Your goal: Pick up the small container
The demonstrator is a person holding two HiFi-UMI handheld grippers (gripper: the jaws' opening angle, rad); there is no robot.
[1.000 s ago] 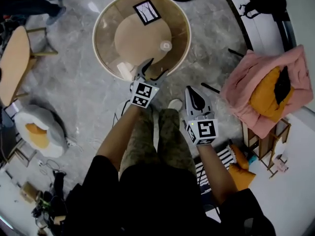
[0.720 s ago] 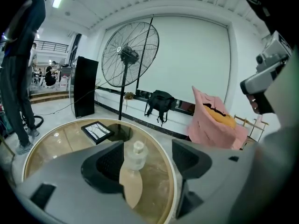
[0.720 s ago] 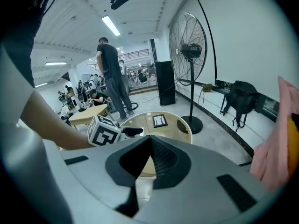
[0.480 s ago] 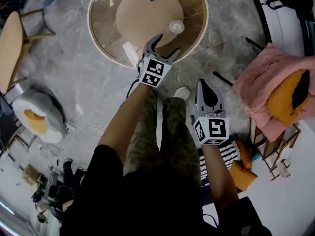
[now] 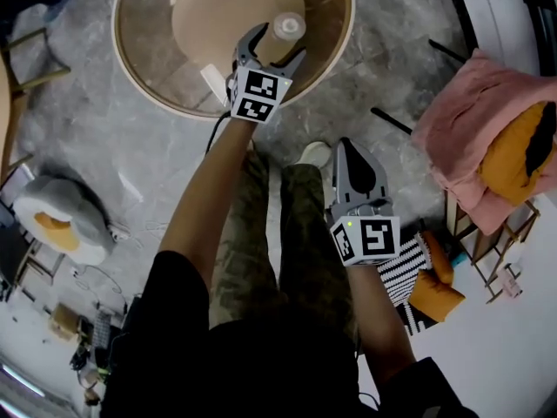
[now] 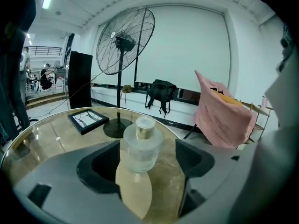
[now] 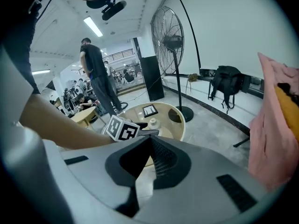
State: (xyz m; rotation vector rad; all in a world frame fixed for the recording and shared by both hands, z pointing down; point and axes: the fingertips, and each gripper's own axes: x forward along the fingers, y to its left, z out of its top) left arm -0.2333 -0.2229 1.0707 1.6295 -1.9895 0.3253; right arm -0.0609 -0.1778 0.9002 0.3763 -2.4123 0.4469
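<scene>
**A:** Entry one, the round glass-topped table with a wooden rim (image 5: 148,50). Hazard?

**B:** A slick top, so a nudged item would skate.

**A:** Claws?

**B:** My left claw (image 5: 279,42): jaws wide, just been opening, holding nothing. My right claw (image 5: 348,146): closed, empty, well apart.

**A:** Smallest?

**B:** The small frosted plastic container with a pale cap (image 5: 287,27), upright on the glass between my left jaws, untouched. One pad landing first could topple it.

The person wears a black short-sleeved top (image 5: 261,355), at the bottom of the frame, olive camouflage trousers (image 5: 287,233) and a pale shoe (image 5: 313,154). The left gripper (image 5: 277,46) and right gripper (image 5: 348,146) are grey. Each has a white cube with black square markers.
</scene>
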